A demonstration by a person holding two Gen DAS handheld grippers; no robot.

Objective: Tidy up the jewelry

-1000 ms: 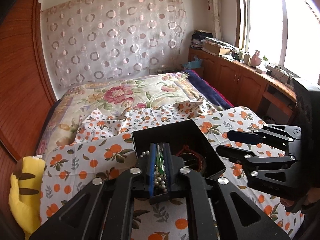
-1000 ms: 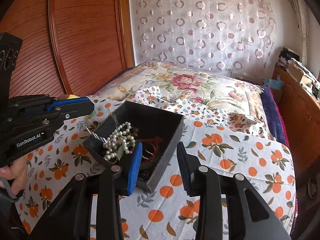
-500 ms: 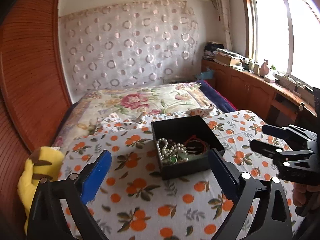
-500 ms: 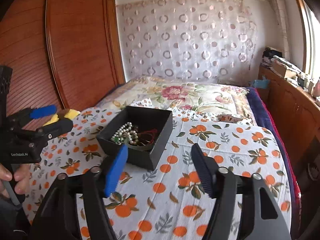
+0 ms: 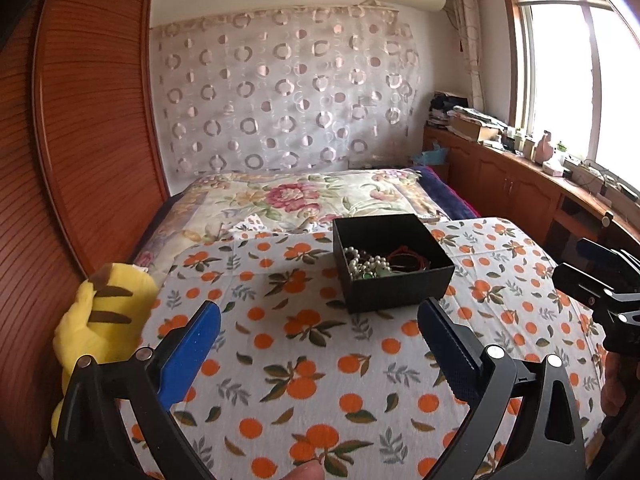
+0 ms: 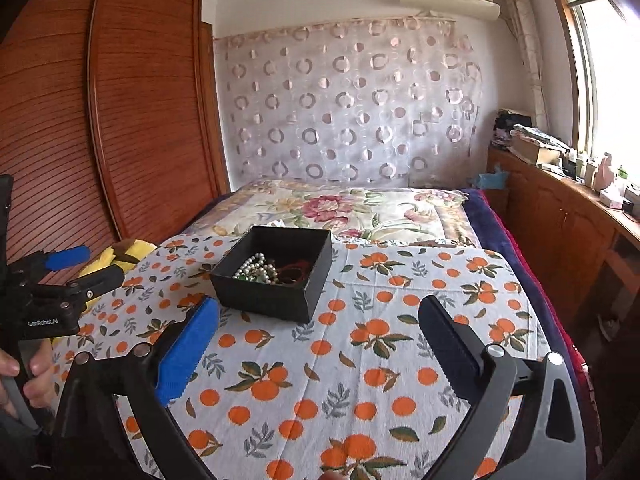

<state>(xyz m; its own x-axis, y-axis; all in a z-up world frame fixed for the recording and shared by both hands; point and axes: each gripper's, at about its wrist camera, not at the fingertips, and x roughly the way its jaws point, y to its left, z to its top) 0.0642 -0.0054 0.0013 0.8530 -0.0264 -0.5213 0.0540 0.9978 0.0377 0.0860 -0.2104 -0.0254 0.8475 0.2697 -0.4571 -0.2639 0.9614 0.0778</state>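
A black open box (image 5: 394, 268) stands on the orange-print cloth (image 5: 304, 360); it also shows in the right wrist view (image 6: 276, 276). Inside lie a pearl necklace (image 5: 362, 266), something green and a red cord bracelet (image 5: 408, 258); the pearls (image 6: 256, 270) also show in the right wrist view. My left gripper (image 5: 318, 344) is open and empty, well back from the box. My right gripper (image 6: 318, 340) is open and empty too, back from the box. Each gripper shows at the edge of the other's view, the right (image 5: 600, 280) and the left (image 6: 68, 276).
A yellow plush toy (image 5: 100, 320) lies at the cloth's left edge. A floral quilt (image 5: 304, 196) covers the bed behind the box. A wooden wardrobe (image 6: 120, 120) stands left, a wooden cabinet (image 6: 560, 220) with clutter right under the window.
My left gripper let go of the pearl necklace into the box and opened. Both grippers opened wide and pulled back and up from the box.
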